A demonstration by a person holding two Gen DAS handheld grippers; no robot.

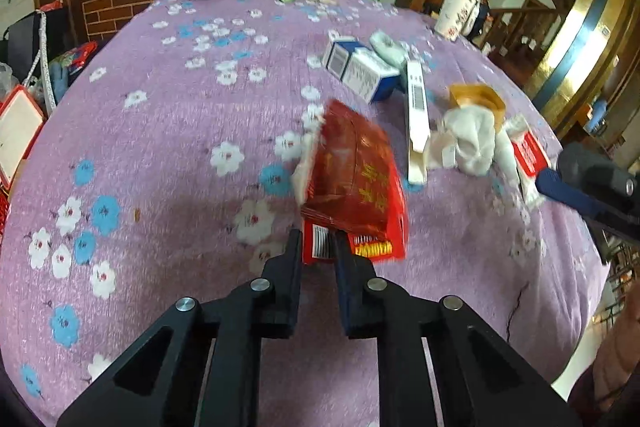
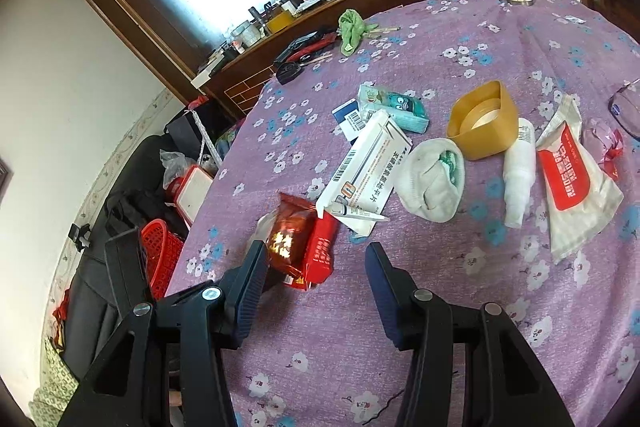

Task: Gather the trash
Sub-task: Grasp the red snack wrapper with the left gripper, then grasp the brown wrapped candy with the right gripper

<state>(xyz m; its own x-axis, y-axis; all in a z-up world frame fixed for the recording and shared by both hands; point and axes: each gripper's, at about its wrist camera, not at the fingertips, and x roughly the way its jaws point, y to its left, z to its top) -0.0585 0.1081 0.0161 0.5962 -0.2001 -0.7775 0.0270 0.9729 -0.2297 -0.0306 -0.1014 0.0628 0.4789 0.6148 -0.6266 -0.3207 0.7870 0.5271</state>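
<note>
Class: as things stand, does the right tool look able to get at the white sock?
Probably yes. The right tool is open and empty, and the sock lies uncovered just ahead; only bare cloth lies between.

Purple floral tablecloth [image 2: 460, 287] (round table): white carton [image 2: 366, 167], sock [image 2: 432, 183], yellow lid [image 2: 482, 121].

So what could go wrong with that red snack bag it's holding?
The left hand-held gripper pinches only the bottom edge of the red snack bag, so it might slip out and drop back on the purple tablecloth. The bag looks blurry, as if swinging, and might bump the long white box right beside it. The right hand-held gripper is open close by and might knock it.
</note>
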